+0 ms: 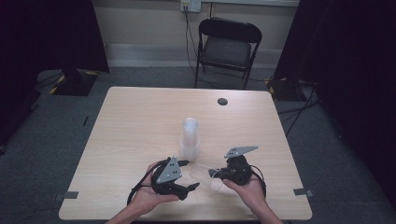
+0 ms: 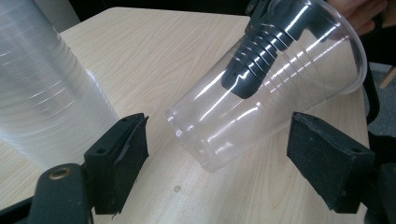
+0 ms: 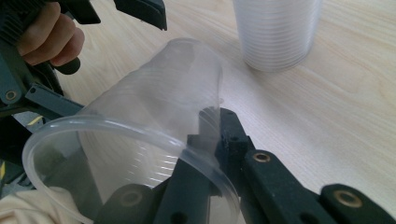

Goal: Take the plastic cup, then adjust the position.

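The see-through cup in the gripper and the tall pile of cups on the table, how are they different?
The single cup is tipped on its side in the air, pinched at its rim by the right gripper; the cup stack stands upright on the table, rims down, and nothing touches it. The single cup is clear enough to see a jaw through its wall; the cup stack looks milky. Both are ribbed, see-through plastic.

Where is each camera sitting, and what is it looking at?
High view: above the person's side, looking down on the table; both hands, left gripper, right gripper.
Left gripper view: rides the left gripper, facing the clear cup between its open black jaws.
Right gripper view: rides the right gripper, pinching the cup's wall; the left hand's fingers show.
Shared: all show the cup and the cup stack.
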Demonstrator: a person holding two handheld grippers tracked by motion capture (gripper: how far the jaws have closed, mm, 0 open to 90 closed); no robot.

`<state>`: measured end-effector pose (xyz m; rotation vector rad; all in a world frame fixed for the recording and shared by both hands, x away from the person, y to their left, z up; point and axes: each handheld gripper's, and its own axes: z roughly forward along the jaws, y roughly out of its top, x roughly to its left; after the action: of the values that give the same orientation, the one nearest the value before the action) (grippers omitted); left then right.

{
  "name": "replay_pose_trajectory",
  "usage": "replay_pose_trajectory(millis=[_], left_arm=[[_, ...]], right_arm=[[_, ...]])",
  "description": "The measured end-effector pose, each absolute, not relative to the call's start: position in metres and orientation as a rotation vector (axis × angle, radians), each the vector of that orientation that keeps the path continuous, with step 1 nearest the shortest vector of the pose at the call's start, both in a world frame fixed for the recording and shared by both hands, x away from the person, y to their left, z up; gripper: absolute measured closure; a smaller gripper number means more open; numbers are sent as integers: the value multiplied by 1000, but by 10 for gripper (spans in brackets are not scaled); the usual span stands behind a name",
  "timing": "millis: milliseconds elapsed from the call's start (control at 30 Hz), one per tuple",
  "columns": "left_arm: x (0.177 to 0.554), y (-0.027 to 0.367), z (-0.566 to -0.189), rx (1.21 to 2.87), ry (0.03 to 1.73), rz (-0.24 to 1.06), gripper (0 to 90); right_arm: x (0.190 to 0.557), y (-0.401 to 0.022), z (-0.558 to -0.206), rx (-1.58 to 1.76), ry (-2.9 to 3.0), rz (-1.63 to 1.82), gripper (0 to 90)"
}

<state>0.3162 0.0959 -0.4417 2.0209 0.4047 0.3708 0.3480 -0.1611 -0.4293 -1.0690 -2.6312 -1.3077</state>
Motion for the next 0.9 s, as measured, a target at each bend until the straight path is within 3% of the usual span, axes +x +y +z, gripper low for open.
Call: replay_pose_trajectory(millis=[900], left_arm=[[314,85,-453,2168,227,451,187]], right_arm=[[373,-129,-431,-944,-2620,-1019,900]])
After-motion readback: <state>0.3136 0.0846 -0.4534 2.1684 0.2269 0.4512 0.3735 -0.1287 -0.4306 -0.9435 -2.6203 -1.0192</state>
